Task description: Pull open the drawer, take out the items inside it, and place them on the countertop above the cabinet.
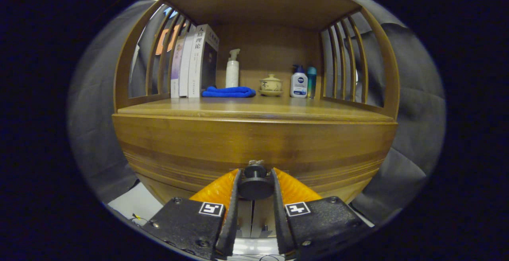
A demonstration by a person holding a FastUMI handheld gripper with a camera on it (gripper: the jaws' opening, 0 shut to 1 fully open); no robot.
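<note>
The fingers of the gripper [255,185] are closed around the small dark round knob [255,181] of the wooden drawer [254,145]; one finger presses on each side of the knob, so the grasp looks firm. The drawer front seems flush with the cabinet body, and no gap shows along its upper edge, so I judge that the pull has not started yet. The task is therefore at its very beginning: only the grasp on the knob is made. Left to do are pulling the drawer out, taking out the items inside, and placing them on the tabletop [254,110] above the drawer.

The drawer is a wide front of brown wood with horizontal grain lines, and the knob sits at its middle, near the lower edge. What lies inside is hidden.

On the tabletop above the knob, several things already stand near the back wall: upright books [195,62] to the left, a folded blue cloth [228,92] beside them, a white pump bottle [232,70] behind the cloth, a small ceramic lidded cup [271,84] on a saucer, then a white lotion bottle [298,82] and a teal bottle [311,78] to the right. The front part of the tabletop is bare wood, where I think the items could go.
</note>
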